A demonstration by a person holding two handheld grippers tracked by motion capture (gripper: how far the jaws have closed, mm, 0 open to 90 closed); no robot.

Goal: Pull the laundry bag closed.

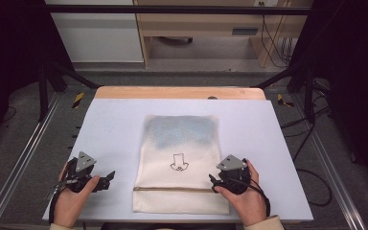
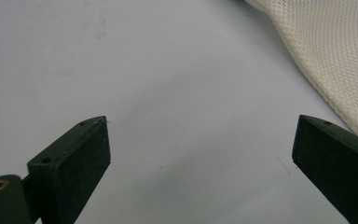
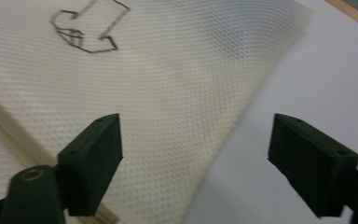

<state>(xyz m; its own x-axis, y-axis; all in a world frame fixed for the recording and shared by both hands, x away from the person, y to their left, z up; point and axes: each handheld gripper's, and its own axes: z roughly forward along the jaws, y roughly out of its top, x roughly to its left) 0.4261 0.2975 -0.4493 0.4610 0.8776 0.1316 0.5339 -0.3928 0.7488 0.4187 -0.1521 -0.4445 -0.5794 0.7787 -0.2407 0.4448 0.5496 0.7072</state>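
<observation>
Flat on the pale grey surface (image 1: 110, 124): a cream mesh fabric bag (image 1: 179, 163) with a zip line across its near end and a small dark outline drawing in the middle, something bluish-grey dimly visible through its far half. Lies centred, between the two hands.

Left hand-held gripper (image 1: 106, 180) resting on the surface just beside the bag's left edge, jaws spread wide, nothing between them but bare surface; bag edge (image 2: 335, 60) off to the upper right in the left gripper view. Right hand-held gripper (image 1: 213, 182) at the bag's right edge near the zip, jaws likewise wide apart and gripping nothing, straddling that edge (image 3: 223, 93), one jaw over mesh, the other over bare surface.

Risks, as judged from here: thin mesh slipping out if pinched too shallowly at the rim; only the top layer caught, so the bag drags instead of lifting; a jaw snagging the weave; uneven pulls skewing the bag.
</observation>
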